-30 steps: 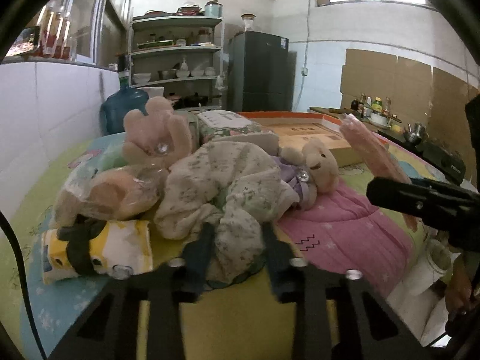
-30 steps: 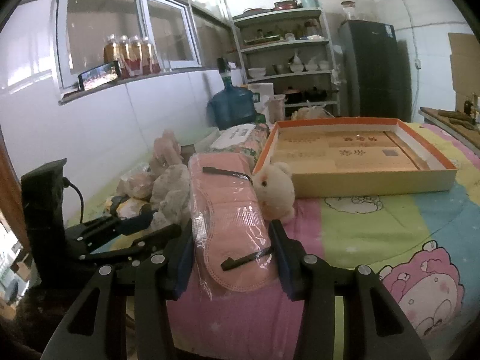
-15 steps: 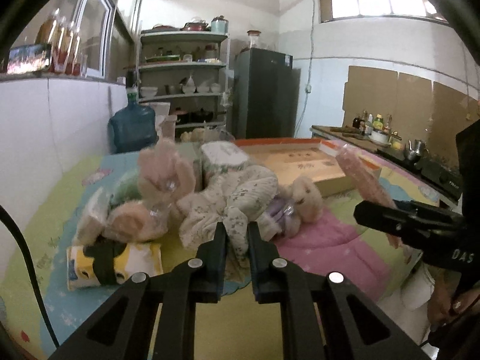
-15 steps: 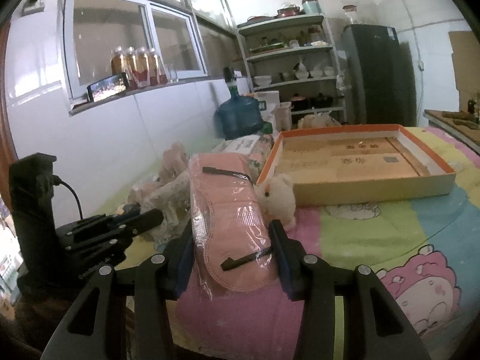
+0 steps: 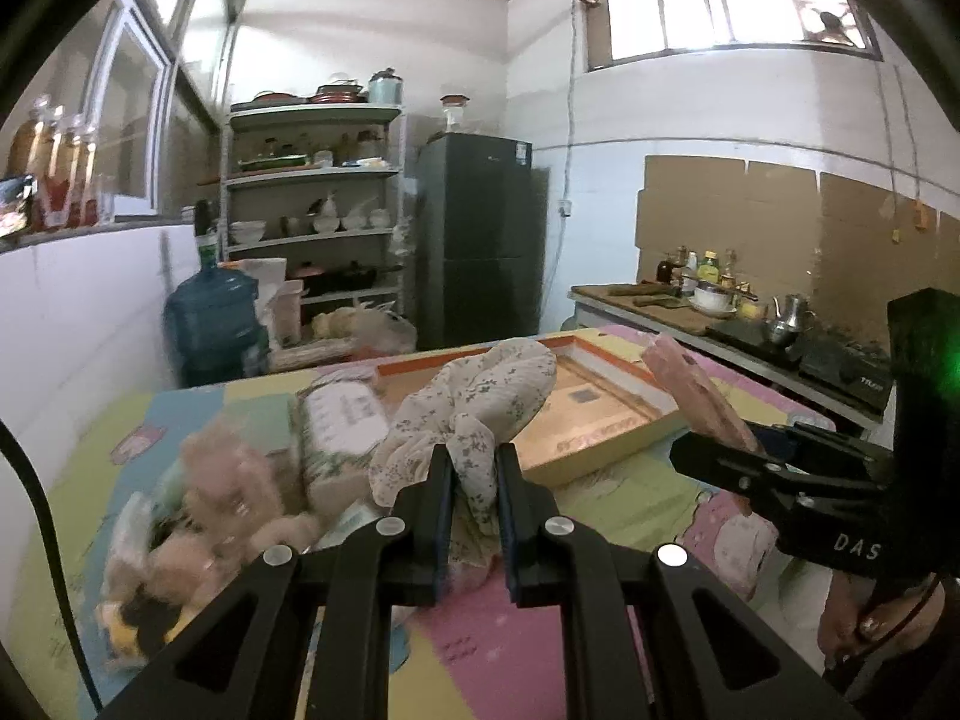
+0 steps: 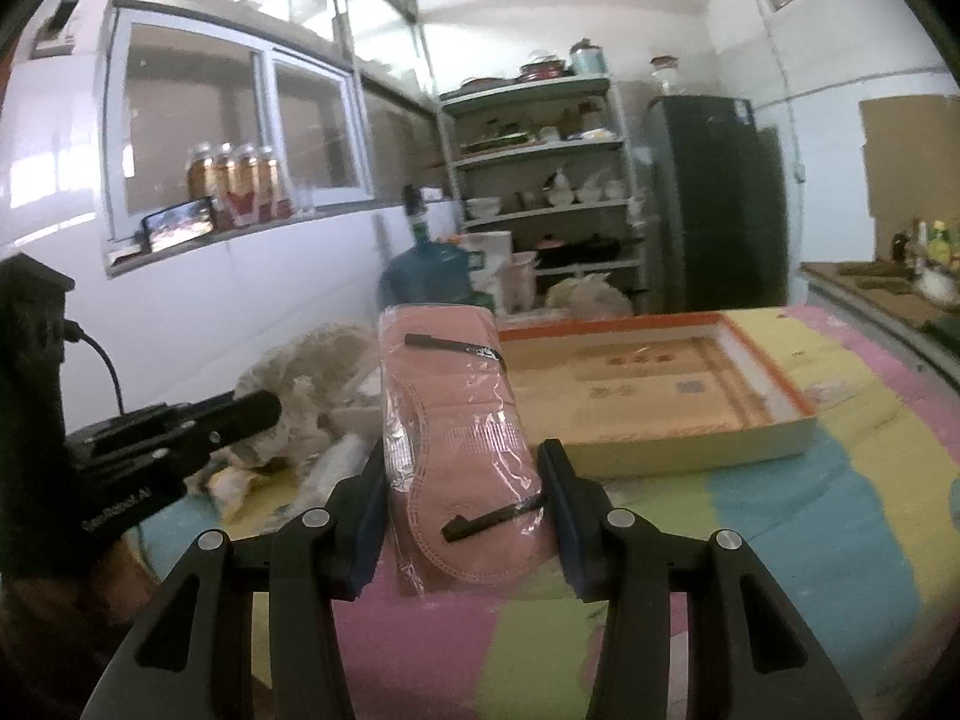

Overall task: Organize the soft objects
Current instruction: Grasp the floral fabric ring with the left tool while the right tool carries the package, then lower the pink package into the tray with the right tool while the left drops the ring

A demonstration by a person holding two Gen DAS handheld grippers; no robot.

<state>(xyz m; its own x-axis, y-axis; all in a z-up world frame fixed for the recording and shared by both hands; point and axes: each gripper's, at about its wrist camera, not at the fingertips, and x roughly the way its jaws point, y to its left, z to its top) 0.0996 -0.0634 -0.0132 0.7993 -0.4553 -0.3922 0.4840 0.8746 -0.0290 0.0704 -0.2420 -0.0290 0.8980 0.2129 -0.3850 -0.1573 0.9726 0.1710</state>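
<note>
The plush toys point(image 5: 240, 480) at the left of the table were blurred beyond telling apart. The shallow orange-rimmed box point(image 6: 774, 387) was seen holding only flat printed card. The crumpled floral cloth point(image 5: 480, 402) was pinched between the left gripper point(image 5: 474, 468) jaws, raised before the box. A pink pack in glossy plastic point(image 6: 462, 420) was clamped by the right gripper point(image 6: 465, 480).

Both grippers point(image 5: 471, 468) point(image 6: 462, 468) clamped, raised.
</note>
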